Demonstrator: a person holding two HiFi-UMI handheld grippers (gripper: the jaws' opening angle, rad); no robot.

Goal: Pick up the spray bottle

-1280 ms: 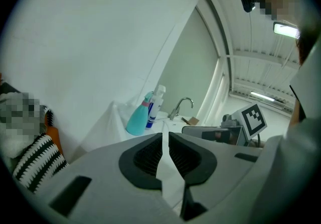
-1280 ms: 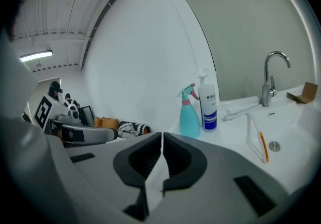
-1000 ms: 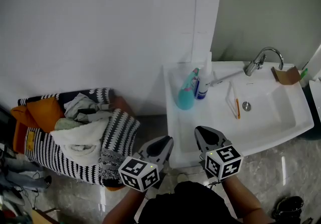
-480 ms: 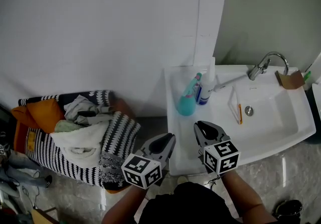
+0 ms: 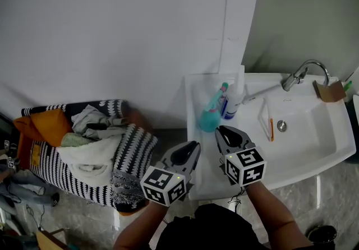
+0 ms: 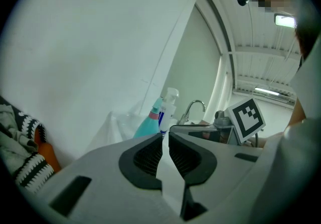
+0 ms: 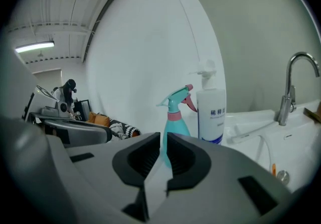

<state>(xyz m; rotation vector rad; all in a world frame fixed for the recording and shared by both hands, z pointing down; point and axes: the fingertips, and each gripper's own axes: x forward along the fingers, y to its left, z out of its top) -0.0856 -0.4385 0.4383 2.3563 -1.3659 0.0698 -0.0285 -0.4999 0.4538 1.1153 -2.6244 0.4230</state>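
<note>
Head view: a teal spray bottle (image 5: 210, 115) stands on the white sink's (image 5: 314, 156) left ledge, just beside a white pump bottle (image 5: 231, 103). The left gripper (image 5: 193, 146) and right gripper (image 5: 220, 130) hover side by side short of it. Left gripper view: jaws closed to a slit, empty. Right gripper view: jaws likewise closed and empty, with the spray bottle upright straight ahead.

The spray bottle (image 5: 210, 115) is teal with a pink collar and trigger. The pump bottle (image 5: 231, 103) is white with a blue label. The sink (image 5: 322, 151) is white and the tap (image 5: 300, 74) silvery. The left hand-held gripper (image 5: 192, 146) and right hand-held gripper (image 5: 220, 130) are grey, with black-and-white marker cubes. The blanket (image 5: 134, 145) is black-and-white striped, and the cushion (image 5: 49, 124) is orange.
</note>
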